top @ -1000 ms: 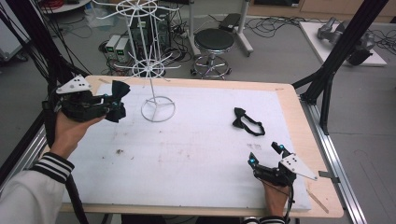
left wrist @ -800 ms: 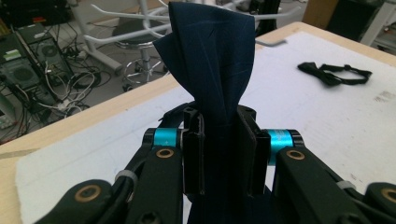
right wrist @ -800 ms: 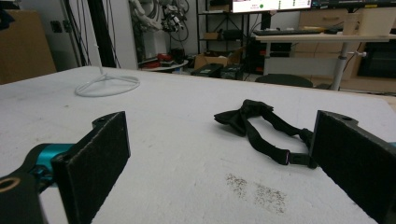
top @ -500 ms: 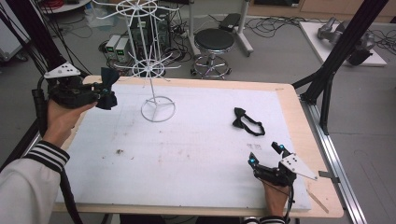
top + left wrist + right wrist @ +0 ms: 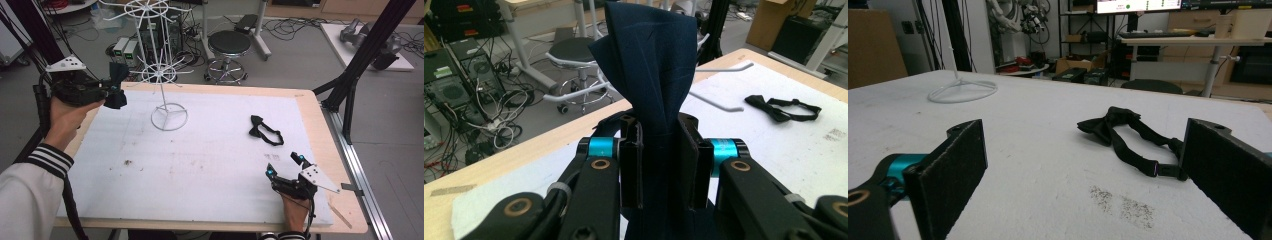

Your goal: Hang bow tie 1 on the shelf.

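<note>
Right gripper (image 5: 285, 170) rests at the near edge, jaws wide, nothing between them; black bow tie (image 5: 265, 130) just ahead. Left gripper (image 5: 107, 90) grasps a navy bow tie (image 5: 651, 65), raised beside the wire rack (image 5: 160, 75). Hanging step, I judge; next needs lining up on a prong.

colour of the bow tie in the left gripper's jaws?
Dark navy blue bow tie, plain, no pattern. Clearest in the left gripper view.

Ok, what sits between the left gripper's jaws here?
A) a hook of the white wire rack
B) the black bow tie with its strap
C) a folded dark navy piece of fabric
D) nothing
C: in the left gripper view the left gripper has its jaws pressed on the dark navy fabric, while the black bow tie lies on the table.
</note>
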The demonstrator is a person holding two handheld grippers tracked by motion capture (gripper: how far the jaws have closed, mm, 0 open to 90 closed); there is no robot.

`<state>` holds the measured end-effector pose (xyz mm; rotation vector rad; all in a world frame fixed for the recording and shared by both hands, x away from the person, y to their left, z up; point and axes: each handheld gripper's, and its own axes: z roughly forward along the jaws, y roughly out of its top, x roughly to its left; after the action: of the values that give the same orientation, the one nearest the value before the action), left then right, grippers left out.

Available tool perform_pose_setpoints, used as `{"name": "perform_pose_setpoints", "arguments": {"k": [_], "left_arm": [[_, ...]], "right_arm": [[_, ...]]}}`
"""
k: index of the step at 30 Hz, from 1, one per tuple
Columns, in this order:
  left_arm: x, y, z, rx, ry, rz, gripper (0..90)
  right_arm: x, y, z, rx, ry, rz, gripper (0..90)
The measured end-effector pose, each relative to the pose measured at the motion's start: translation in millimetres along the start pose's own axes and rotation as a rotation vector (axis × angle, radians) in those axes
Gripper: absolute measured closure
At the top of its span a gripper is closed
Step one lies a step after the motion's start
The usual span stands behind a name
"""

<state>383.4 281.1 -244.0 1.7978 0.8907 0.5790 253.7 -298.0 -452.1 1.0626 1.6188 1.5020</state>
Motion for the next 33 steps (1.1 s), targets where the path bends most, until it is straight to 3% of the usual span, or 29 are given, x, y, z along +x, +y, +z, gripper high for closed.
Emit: {"name": "perform_pose_setpoints", "arguments": {"k": [20,33], "left_arm": [[-14.5,4.2,19.8,0.021,-0.023,0.018,73.9],[-25.7,-3.4,30.3,0.055,-0.032,0.047,74.0]], "right_arm": [[-0.6,-0.1,-0.2,-0.004,0.002,0.009,4.2],[-0.6,-0.2,-0.2,-0.005,-0.001,0.003,4.2]]}}
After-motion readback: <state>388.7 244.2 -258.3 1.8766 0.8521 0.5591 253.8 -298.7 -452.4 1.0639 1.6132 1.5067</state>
